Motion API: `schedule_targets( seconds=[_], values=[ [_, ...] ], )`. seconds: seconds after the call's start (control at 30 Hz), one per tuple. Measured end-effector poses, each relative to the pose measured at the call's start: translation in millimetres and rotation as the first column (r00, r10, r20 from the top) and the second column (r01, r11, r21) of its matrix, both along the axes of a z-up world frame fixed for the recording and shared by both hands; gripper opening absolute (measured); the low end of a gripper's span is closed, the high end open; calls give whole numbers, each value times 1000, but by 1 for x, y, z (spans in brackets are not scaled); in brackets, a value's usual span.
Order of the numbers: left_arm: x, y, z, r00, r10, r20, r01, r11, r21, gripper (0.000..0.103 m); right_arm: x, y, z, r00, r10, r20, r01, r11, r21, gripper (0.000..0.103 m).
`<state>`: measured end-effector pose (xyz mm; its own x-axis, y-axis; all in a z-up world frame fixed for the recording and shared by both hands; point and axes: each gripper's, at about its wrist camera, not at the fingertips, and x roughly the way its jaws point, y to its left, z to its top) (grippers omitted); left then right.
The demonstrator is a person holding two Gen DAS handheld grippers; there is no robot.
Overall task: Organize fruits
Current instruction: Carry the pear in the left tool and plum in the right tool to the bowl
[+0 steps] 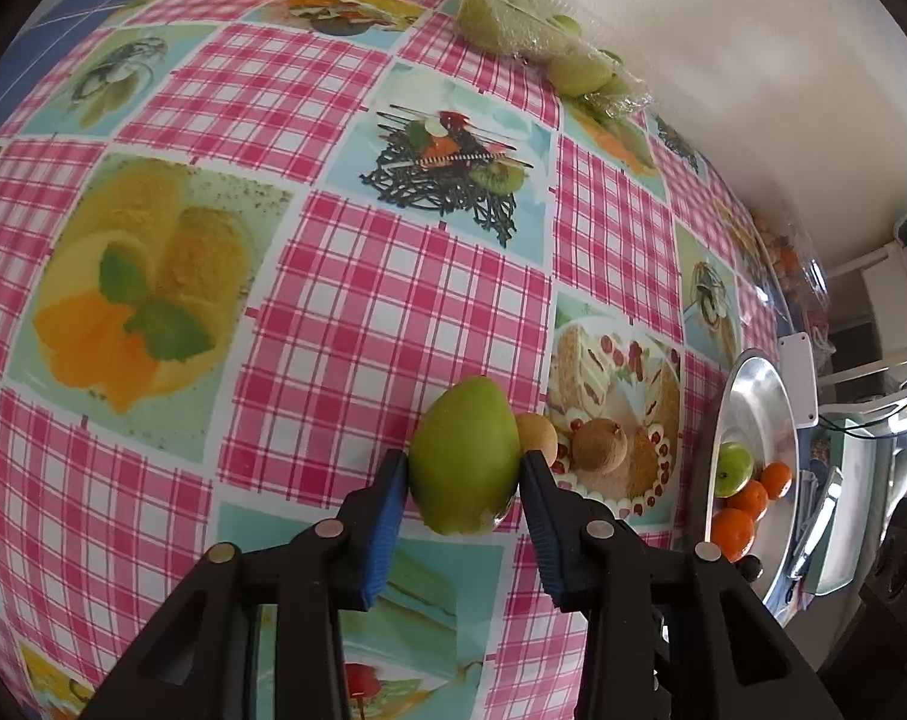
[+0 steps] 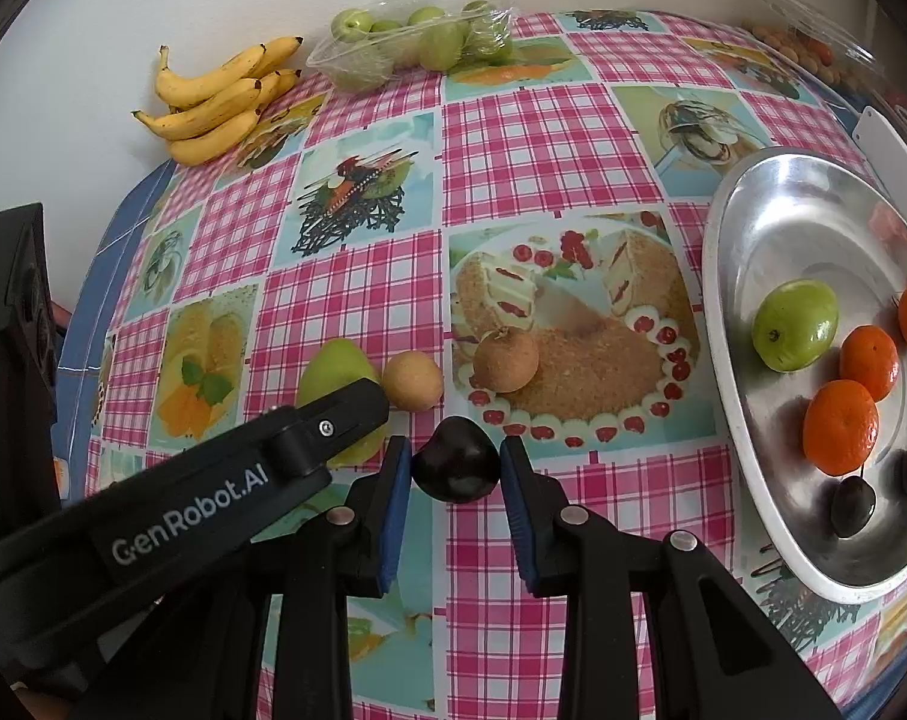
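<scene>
Left wrist view is showing the left gripper (image 1: 464,468) clamping its blue-padded fingers (image 1: 387,516) on a green pear-shaped fruit (image 1: 464,456), which is sitting on the pink checked tablecloth with dessert pictures (image 1: 363,300). Just beyond it, two round tan-brown fruits (image 1: 599,445) are lying on the cloth — the smaller one is touching or nearly touching the green fruit's far side. In the right wrist view, the right gripper (image 2: 456,471) is bracketing a dark purple round fruit (image 2: 456,467) with its pads touching both sides, so it is closed on it. Off to the right, the shiny oval metal tray (image 2: 753,228) is holding a green fruit (image 2: 795,324), three orange mandarins (image 2: 840,427) and two dark cherries (image 2: 852,506). At the far edge by the white wall, a bunch of yellow bananas (image 2: 213,102) is lying beside a clear plastic punnet of green fruits (image 2: 411,42) — the two are near each other, not touching.
</scene>
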<state>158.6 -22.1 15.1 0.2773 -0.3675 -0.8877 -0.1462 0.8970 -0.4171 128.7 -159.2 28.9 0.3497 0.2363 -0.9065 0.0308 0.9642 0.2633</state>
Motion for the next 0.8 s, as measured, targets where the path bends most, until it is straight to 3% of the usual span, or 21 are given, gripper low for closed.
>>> schedule_targets(
  seconds=[0.17, 0.8],
  values=[
    [-1, 6, 2, 1000, 22, -7, -22, 1000, -12, 41, -1, -2, 6, 1000, -6, 12, 6, 1000, 8, 31],
    [-5, 35, 43, 989, 122, 88, -121, 992, -16, 41, -7, -16, 46, 994, -22, 107, 17, 999, 49, 31]
  ],
)
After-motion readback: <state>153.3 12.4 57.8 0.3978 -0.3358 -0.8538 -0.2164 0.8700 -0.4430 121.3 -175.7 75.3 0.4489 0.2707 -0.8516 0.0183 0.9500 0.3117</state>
